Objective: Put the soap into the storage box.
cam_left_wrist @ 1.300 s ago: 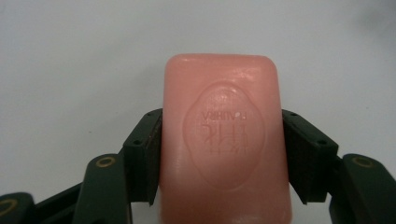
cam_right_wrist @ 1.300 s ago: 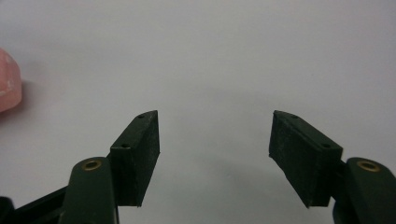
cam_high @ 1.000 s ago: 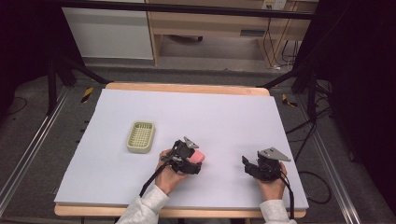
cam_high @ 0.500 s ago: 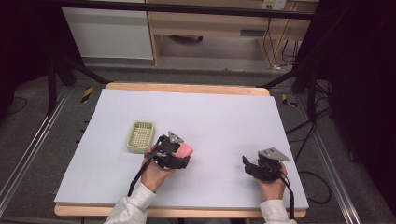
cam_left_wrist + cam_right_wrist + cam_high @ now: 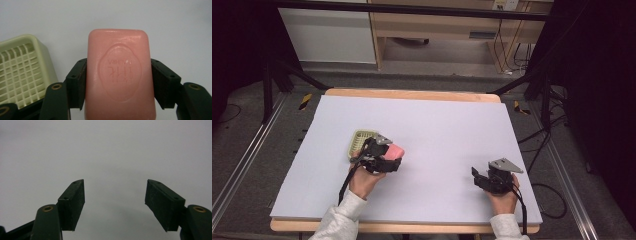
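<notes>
Carrying: L gripper (image 5: 388, 159) clenched on pink soap bar (image 5: 119, 75), pads on its two long sides, embossed stamp facing the cam in left gripper view.
Change: vs. 1 s ago L hand has slid the soap left across the tabletop (image 5: 447, 125), from mid-front to just beside the soap dish (image 5: 361, 141); grip unchanged, soap not slipped.
Meaning: looks like soap-into-dish job; transport leg nearly done, placement not yet done. Soap sits just right of the dish in high view, likely lifted a bit off the surface, can't confirm the gap.
R gripper: (image 5: 115, 202) near front-right edge in high view, hand has stayed put. Jaws have just been opening a little, nothing betw. them, bare tabletop below. Released, idle.
Soap dish: pale yellow-green, slatted grid inside, empty as far as visible. In left gripper view its near corner sits left of the soap, partly behind the L jaw.
Blocking: nothing betw. soap and dish. Only issue is the dish's raised rim, so soap prob. needs to clear it and line up w/ the long axis; dish is light, may skid if bumped.
Further off: rest of tabletop bare; wooden edge at back; dark frame legs and cables on the floor both sides; cabinet and wooden furniture behind. None in the way.
</notes>
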The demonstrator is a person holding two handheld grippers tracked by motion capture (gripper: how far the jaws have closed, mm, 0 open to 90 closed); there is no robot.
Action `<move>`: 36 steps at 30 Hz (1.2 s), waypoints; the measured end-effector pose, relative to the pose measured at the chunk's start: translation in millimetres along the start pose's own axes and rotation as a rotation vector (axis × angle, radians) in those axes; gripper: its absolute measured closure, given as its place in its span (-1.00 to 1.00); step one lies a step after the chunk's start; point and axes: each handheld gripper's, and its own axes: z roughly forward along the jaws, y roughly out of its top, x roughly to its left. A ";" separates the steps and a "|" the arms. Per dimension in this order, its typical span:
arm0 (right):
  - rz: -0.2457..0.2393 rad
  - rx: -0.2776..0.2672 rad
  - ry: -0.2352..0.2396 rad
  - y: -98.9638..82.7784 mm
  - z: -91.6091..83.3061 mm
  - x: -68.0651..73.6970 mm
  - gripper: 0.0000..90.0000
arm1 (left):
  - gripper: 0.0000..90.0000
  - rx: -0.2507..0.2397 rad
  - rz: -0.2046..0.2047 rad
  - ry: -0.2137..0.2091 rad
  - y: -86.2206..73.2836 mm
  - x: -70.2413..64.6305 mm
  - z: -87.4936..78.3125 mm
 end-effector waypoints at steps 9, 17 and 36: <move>0.000 0.000 0.001 0.2 0.2 0.0 -0.29 | -0.18 -0.013 -0.028 0.038 2.0 21.0 -4.6; 0.004 0.003 0.004 0.2 0.7 0.5 -0.29 | -0.18 -0.021 -0.055 0.066 3.4 35.9 -5.9; -0.004 0.006 0.006 0.2 2.6 1.2 -0.29 | -0.18 -0.018 -0.104 0.142 5.8 69.9 -1.8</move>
